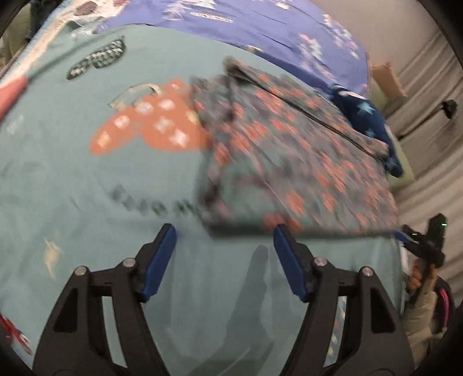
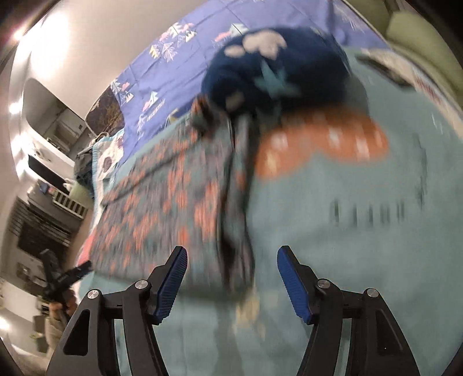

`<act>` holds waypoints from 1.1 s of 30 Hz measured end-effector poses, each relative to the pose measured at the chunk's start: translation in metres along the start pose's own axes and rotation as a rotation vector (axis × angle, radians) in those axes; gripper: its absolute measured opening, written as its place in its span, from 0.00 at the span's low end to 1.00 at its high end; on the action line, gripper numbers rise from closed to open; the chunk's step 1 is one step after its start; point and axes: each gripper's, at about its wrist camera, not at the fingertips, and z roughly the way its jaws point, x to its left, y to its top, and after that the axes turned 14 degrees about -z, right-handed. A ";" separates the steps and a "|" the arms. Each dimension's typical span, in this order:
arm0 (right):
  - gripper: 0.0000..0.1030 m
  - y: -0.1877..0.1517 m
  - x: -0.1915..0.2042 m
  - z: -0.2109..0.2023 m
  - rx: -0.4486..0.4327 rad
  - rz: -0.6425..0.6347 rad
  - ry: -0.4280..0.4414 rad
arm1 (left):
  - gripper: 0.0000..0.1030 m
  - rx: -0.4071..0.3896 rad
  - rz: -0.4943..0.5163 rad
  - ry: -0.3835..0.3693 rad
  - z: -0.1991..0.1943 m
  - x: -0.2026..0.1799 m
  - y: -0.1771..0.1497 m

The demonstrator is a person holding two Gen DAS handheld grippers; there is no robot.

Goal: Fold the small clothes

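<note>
Left gripper (image 1: 224,241): blue pads (image 1: 160,260) spread wide, gripping nothing, hovering over the teal bedspread (image 1: 86,202). Right gripper (image 2: 231,263): likewise wide apart and empty, its own blue pads (image 2: 292,277) hanging above the same cloth.

Patterned garment (image 1: 289,162), grey-teal with orange dots, is lying just ahead of the left claw and off toward its right finger; near hem sitting just beyond that fingertip. From the right claw, the same garment (image 2: 173,196) is lying ahead and toward its left finger, one edge running up between the fingers. Both views are blurring with motion, so details are uncertain.

Garment is looking flat and roughly rectangular, with layered edges showing: judging it already folded at least once. Whether another fold is needed, cannot tell.

Dark blue star-print item (image 2: 275,72) is sitting bunched beyond the garment, farther from both claws, apparently unfolded: likely work remaining. Purple sheet (image 1: 260,26) is lying farther back still.
</note>
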 end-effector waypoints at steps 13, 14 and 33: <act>0.09 0.019 0.008 0.049 -0.045 0.164 0.112 | 0.12 -0.120 -0.068 -0.080 0.005 -0.027 0.018; 0.08 0.018 0.013 0.039 -0.067 0.141 0.115 | 0.12 -0.118 -0.050 -0.093 -0.002 -0.030 0.012; 0.24 -0.119 0.041 -0.062 0.133 0.040 -0.147 | 0.20 -0.031 0.082 0.028 -0.102 -0.007 -0.108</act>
